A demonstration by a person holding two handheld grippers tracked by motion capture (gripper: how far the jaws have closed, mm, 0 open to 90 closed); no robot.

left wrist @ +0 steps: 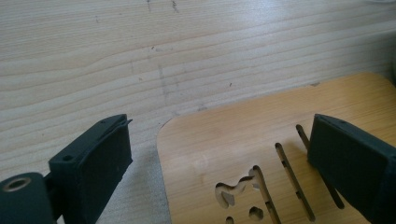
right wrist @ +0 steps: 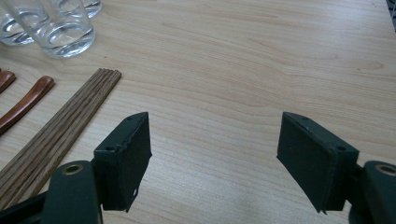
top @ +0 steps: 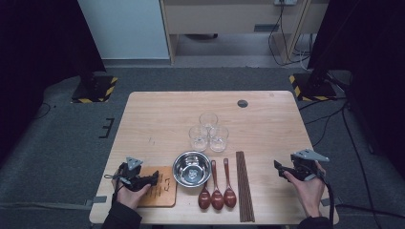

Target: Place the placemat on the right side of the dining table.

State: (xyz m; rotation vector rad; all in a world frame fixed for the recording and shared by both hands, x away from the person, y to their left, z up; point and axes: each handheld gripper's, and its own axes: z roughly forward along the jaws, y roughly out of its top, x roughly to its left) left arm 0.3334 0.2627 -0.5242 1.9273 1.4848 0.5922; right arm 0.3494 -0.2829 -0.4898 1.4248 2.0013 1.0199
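My left gripper (top: 154,177) lies at the table's front left, over a small wooden board (top: 162,191) with cut-out slots. In the left gripper view its jaws (left wrist: 219,123) stand wide open above the corner of that board (left wrist: 224,140), and the pads touch nothing. My right gripper (top: 278,167) is at the front right, also open (right wrist: 215,119) over bare wood. A steel bowl (top: 191,168) sits beside the board. To its right lie three brown spoons (top: 217,191) and a bundle of dark wooden chopsticks (top: 244,186).
Three clear glasses (top: 208,131) stand grouped behind the bowl, and two of them (right wrist: 60,28) show in the right gripper view beyond the chopsticks (right wrist: 60,126). The wooden table (top: 157,119) has a round dark grommet (top: 242,103) near its far edge.
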